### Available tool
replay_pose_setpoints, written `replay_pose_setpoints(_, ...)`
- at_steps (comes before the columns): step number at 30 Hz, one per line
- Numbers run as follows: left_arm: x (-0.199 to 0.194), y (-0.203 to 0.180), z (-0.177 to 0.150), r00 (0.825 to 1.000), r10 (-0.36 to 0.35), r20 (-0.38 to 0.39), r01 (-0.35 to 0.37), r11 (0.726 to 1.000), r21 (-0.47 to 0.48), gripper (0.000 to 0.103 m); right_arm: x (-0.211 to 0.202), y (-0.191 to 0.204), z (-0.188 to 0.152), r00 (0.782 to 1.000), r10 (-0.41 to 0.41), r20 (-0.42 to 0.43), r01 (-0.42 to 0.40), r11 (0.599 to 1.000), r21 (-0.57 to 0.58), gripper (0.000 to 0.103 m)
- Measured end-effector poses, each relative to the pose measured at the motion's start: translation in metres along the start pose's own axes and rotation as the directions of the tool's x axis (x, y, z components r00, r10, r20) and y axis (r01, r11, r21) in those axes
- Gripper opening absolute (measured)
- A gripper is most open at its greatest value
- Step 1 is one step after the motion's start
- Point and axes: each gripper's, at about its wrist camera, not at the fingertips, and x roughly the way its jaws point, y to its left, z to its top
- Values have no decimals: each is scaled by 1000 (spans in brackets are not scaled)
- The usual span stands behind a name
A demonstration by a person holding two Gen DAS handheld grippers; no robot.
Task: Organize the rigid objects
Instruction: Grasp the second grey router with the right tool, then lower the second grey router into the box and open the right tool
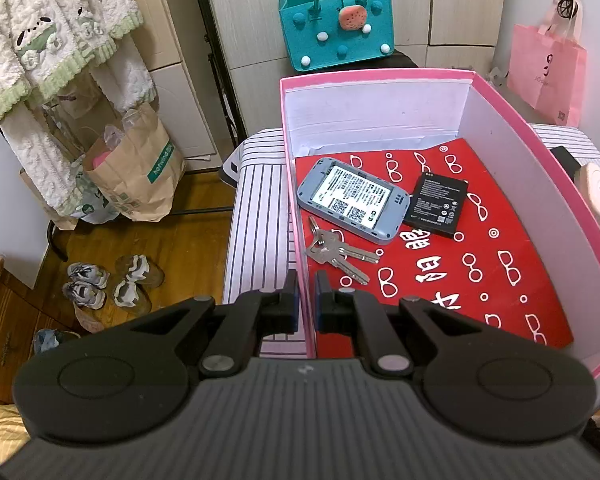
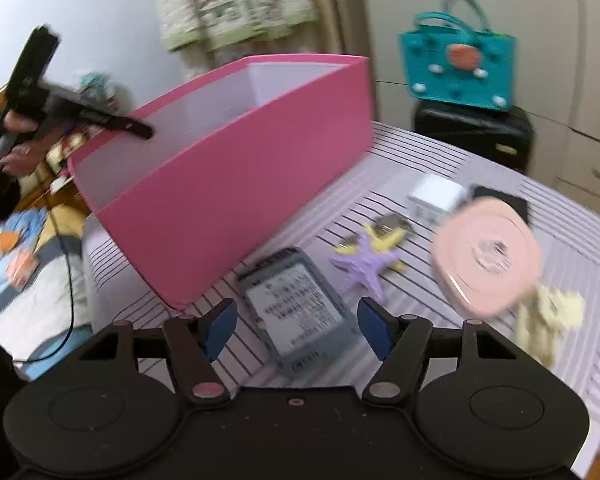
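1. Two grippers are at work around the pink box [image 1: 500, 128], your biggest piece, which sits on the striped surface [image 2: 420, 184]. It looks like light, stiff cardboard that will slide if pushed, so your left gripper [image 1: 307, 296] pinching its near wall is a sound way to steady it; those jaws are pressed together on the wall.
2. Next in size among what lies outside is the pink round case [image 2: 486, 258], well to the right; it looks smooth, hard plastic, likely slippery at the rim.
3. Your right gripper [image 2: 296, 326] stands spread, holding nothing, with the grey flat device [image 2: 298, 306] lying between its fingers on the surface just beside the box's corner. Judge it rigid, thin and fairly light: take it across its narrow width, by the long edges, not the flat faces.
4. Inside the box already lie a matching grey device [image 1: 352, 200], a black battery [image 1: 438, 206] and keys [image 1: 336, 254].
5. Smallest outside: a purple starfish-shaped piece [image 2: 366, 266] and a white block [image 2: 436, 196]; blur hides their detail, perhaps a charger.
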Motion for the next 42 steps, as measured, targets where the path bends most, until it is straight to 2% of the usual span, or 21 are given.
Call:
replay_pose_setpoints(4, 0, 1, 2, 1000, 13, -16, -13, 1000, -4, 4, 23, 0, 11, 998, -54, -28, 51, 995, -83, 72)
replay_pose_setpoints(8, 0, 0, 3, 999, 14, -30, -14, 1000, -3, 4, 34, -3, 13, 996, -4, -92, -5, 995, -103, 72)
replay_pose_setpoints(14, 0, -2, 5, 999, 19, -46, -19, 1000, 11, 4, 40, 5, 14, 991, 4, -130, -35, 971, -235, 74)
replay_pose_setpoints(15, 0, -2, 5, 999, 21, -46, -20, 1000, 14, 4, 41, 4, 17, 990, 10, -137, -42, 972, -233, 74)
replay_pose_setpoints(17, 0, -2, 5, 999, 19, -48, -19, 1000, 15, 4, 42, 6, 22, 989, -9, -149, -28, 971, -239, 66)
replay_pose_setpoints(20, 1, -4, 5, 999, 20, -51, -19, 1000, 25, 4, 43, 9, 26, 983, -56, -172, 23, 982, -189, 66)
replay_pose_setpoints(26, 0, -2, 6, 999, 9, -52, -8, 1000, 30, 4, 21, 14, 33, 992, -78, -95, 66, 990, -126, 66)
replay_pose_setpoints(29, 1, -2, 6, 999, 7, -51, -5, 999, 32, 4, 2, 16, 42, 990, -131, -52, 125, 986, -107, 66)
replay_pose_setpoints(33, 1, -2, 7, 998, 2, -56, 1, 999, 50, 4, -26, 12, 69, 984, -176, 18, 177, 981, -77, 66)
replay_pose_setpoints(38, 2, -3, 8, 998, -4, -67, 9, 997, 75, 5, -41, 16, 108, 988, -135, 80, 139, 989, -54, 66)
replay_pose_setpoints(42, 3, -3, 10, 997, -9, -73, 15, 997, 82, 5, -29, 28, 147, 997, -19, 71, 26, 995, -97, 66)
